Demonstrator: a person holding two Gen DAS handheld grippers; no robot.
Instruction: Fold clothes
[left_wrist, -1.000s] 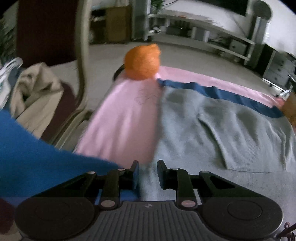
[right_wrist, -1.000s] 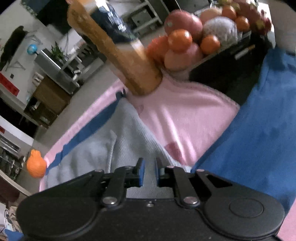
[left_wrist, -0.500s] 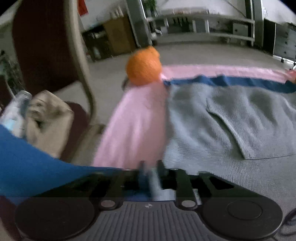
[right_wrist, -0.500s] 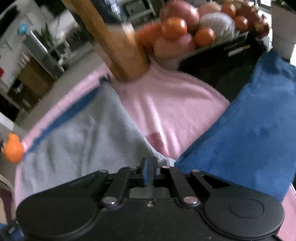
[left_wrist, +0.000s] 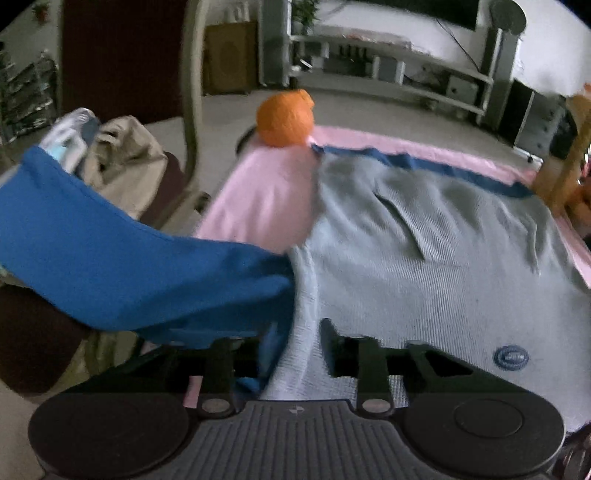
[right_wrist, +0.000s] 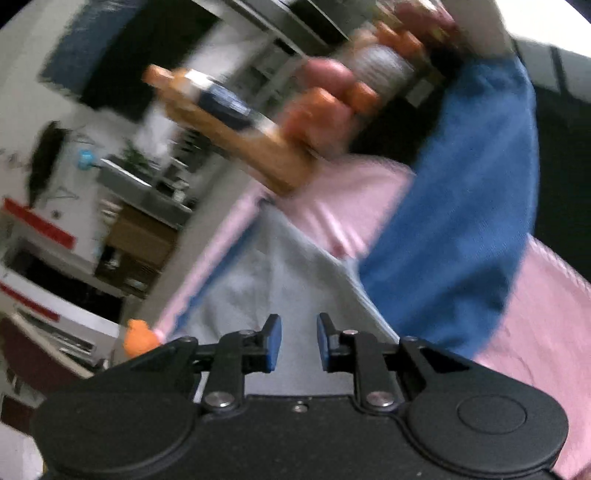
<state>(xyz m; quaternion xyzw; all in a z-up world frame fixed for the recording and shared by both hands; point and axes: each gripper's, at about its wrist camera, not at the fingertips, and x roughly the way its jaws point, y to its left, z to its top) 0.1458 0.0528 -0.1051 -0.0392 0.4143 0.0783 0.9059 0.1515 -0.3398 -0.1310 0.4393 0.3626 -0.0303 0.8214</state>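
A grey knit garment (left_wrist: 424, 280) lies spread on a pink cloth (left_wrist: 266, 195), with a round badge (left_wrist: 511, 357) near me. My left gripper (left_wrist: 295, 343) is low over its near edge and stands open, with grey cloth lying in the gap. Blue fabric (left_wrist: 129, 266) drapes in from the left and hides the left finger. In the right wrist view my right gripper (right_wrist: 295, 339) is open over the grey garment (right_wrist: 258, 280), nothing pinched. Blue fabric (right_wrist: 461, 221) runs down the right side over the pink cloth (right_wrist: 546, 332).
An orange ball-like thing (left_wrist: 285, 117) sits at the far left corner of the pink cloth. A chair (left_wrist: 190, 92) holding a beige bundle (left_wrist: 125, 155) stands to the left. A brown bottle (right_wrist: 236, 136) and piled fruit (right_wrist: 321, 110) stand at the far right end.
Both grippers were shut on the grey garment's edge half a second ago and now stand open. The near part of the garment now lies further over the rest. The right view has tilted.
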